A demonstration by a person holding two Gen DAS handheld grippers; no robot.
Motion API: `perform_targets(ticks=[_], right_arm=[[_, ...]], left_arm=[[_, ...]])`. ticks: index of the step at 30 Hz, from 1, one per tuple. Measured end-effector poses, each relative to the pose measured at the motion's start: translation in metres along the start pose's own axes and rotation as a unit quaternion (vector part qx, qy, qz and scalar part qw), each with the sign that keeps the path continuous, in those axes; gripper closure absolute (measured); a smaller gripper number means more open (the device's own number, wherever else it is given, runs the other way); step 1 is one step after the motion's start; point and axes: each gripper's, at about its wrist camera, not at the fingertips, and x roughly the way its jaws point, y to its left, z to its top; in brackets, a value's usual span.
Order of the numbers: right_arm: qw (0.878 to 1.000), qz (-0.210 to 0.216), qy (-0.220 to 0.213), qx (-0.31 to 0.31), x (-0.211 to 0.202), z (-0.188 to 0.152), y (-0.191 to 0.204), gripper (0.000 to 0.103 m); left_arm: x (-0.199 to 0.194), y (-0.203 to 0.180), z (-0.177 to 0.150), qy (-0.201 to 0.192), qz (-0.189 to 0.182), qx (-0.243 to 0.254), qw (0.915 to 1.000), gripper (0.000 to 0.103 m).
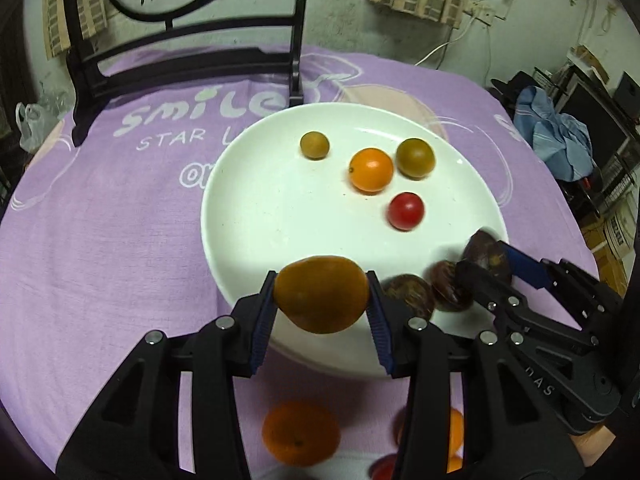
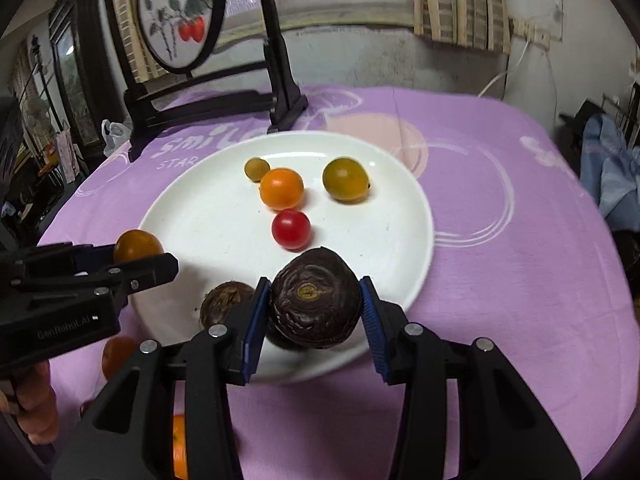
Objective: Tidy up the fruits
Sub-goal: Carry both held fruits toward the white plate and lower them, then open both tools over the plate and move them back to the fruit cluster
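A white plate (image 1: 248, 216) (image 2: 192, 216) on the purple cloth holds two olive-green tomatoes (image 1: 315, 145) (image 1: 415, 157), an orange one (image 1: 371, 169) and a red one (image 1: 405, 211). Two dark wrinkled passion fruits (image 1: 408, 294) (image 1: 448, 286) lie at its near rim. My left gripper (image 1: 322, 300) is shut on a brownish-orange tomato (image 1: 322, 299) above the plate's near edge. My right gripper (image 2: 314, 312) is shut on a dark purple passion fruit (image 2: 314, 304) above the near rim; it also shows in the left wrist view (image 1: 486, 258).
A black framed screen stand (image 1: 296, 40) (image 2: 280, 80) stands behind the plate. Oranges (image 1: 300, 432) (image 2: 116, 356) and a red fruit (image 1: 384, 470) lie on the cloth near me. Clutter sits beyond the table's right edge.
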Motion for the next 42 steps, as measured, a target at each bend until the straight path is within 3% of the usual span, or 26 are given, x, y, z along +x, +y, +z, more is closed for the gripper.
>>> perform_targets(ticks=[1,2,3,13,23,29,35,42], right_arm=[[1.000,-0.003,-0.002,0.006,0.001,0.001,-0.001,0.049],[1.000,-0.005,-0.006,0.011,-0.001,0.000,-0.002,0.047],[1.000,-0.004,-0.010,0.012,-0.004,-0.001,-0.002,0.044],[1.000,0.003,-0.023,-0.003,-0.050,-0.032,0.001,0.041],[0.998,0.031,0.000,-0.055,-0.098,-0.101,0.029,0.038],[0.991,0.053,0.037,-0.114,-0.099,-0.141,0.069,0.038],[0.987,0.051,0.056,-0.143,-0.085,-0.151,0.096,0.038],[0.989,0.048,0.051,-0.128,-0.071,-0.145,0.108,0.061]], left_arm=[[0.000,0.001,0.001,-0.003,-0.002,-0.003,1.0000,0.046],[-0.003,0.002,0.002,-0.011,0.001,-0.008,0.9999,0.033],[-0.007,0.003,0.001,-0.019,0.002,-0.010,0.9998,0.030],[-0.056,0.017,-0.037,-0.036,-0.016,-0.010,0.9992,0.024],[-0.089,0.033,-0.101,-0.034,-0.010,-0.019,0.9992,0.017],[-0.084,0.050,-0.128,-0.020,-0.020,-0.039,0.9988,0.017],[-0.085,0.067,-0.140,-0.030,-0.033,-0.057,0.9974,0.017],[-0.088,0.069,-0.142,-0.034,-0.035,-0.051,0.9975,0.017]])
